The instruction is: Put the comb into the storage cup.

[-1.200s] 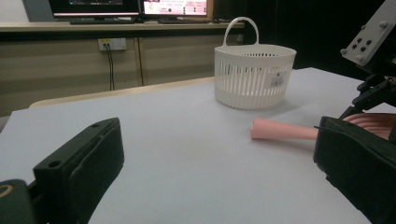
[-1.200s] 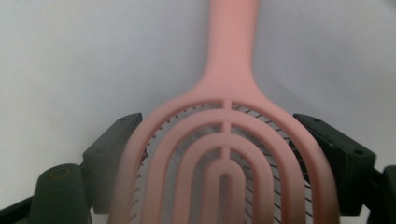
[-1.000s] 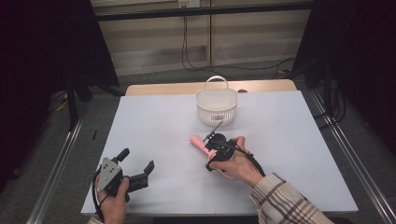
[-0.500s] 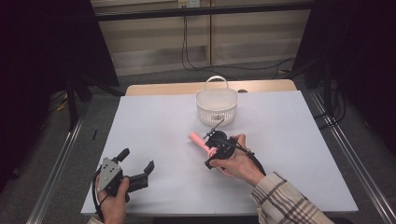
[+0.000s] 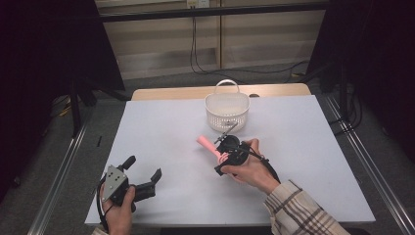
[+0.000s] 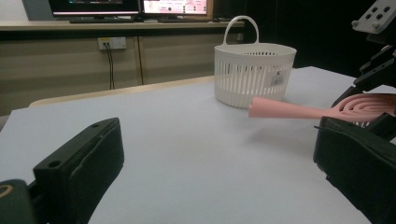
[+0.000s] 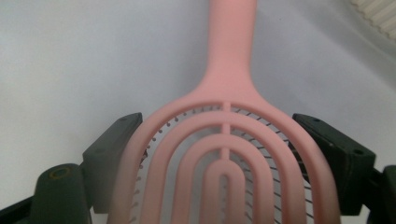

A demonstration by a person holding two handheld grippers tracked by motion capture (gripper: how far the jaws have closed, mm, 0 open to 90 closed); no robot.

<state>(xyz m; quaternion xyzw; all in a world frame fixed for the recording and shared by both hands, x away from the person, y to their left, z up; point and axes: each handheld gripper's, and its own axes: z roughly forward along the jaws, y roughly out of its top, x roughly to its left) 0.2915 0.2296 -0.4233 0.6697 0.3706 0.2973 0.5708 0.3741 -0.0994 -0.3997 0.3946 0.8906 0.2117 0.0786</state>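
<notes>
A pink hairbrush (image 5: 207,145) hangs just above the white table (image 5: 161,127), its handle pointing to the far left. My right gripper (image 5: 223,157) is shut on the brush's vented head (image 7: 229,154), one black jaw pressing each side. In the left gripper view the brush (image 6: 289,110) floats over its shadow, with the right gripper (image 6: 373,70) behind it. My left gripper (image 5: 143,168) rests open at the table's front left, nothing between its jaws (image 6: 219,186). A white slatted basket (image 5: 226,115) with a handle stands at the far middle of the table.
The basket (image 6: 254,74) sits just beyond the brush, and its edge shows at the top right of the right gripper view (image 7: 378,11). Bare white tabletop lies between the two grippers. Dark stands and cables ring the table; monitors sit on a shelf behind.
The brush in my right gripper has crept slightly toward the far left. My left gripper has stayed put.
</notes>
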